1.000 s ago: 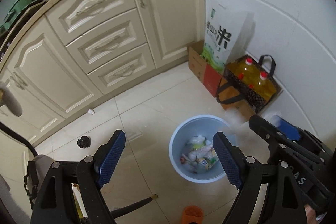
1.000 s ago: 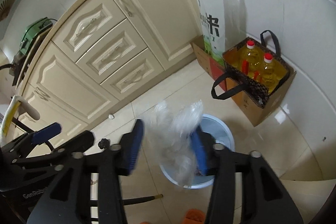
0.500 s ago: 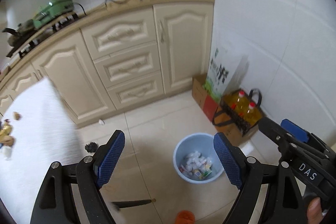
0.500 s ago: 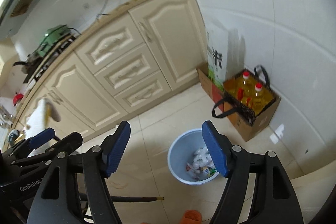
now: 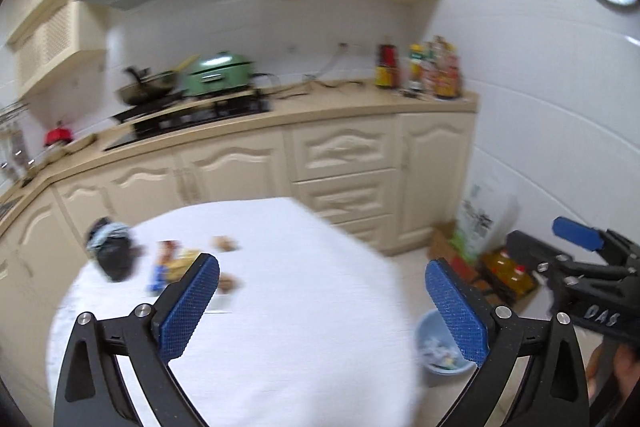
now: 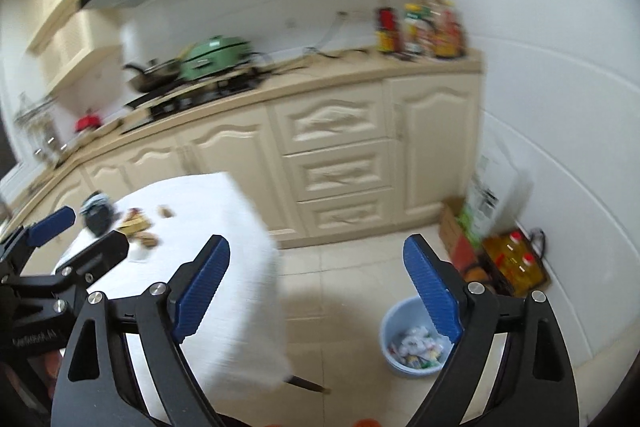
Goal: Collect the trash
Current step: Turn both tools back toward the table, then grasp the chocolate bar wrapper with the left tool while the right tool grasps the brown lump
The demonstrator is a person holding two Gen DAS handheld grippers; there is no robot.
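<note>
A round table [image 5: 300,307] under a white cloth holds scattered trash: a black crumpled lump [image 5: 110,253], a colourful wrapper [image 5: 170,267] and small brown bits [image 5: 226,243]. The lump [image 6: 96,213] and wrapper [image 6: 136,223] also show in the right wrist view. A pale blue bin [image 6: 412,343] with litter inside stands on the floor to the right of the table [image 6: 224,267]. My left gripper [image 5: 324,307] hangs above the table, jaws opening, nothing between them. My right gripper [image 6: 318,289] is over the table edge and floor, jaws opening, empty.
Cream cabinets [image 6: 336,163] run behind, with a stove, a green pot [image 5: 218,73] and sauce bottles [image 5: 420,67] on the counter. A rice bag [image 6: 492,195], a box and a bag of oil bottles [image 6: 516,259] stand by the right wall. The bin [image 5: 436,351] sits near the table.
Both grippers have risen from over the bin and swung toward the table. The right gripper let go of a clear plastic wrapper and has opened wide; the left opened a little more.
</note>
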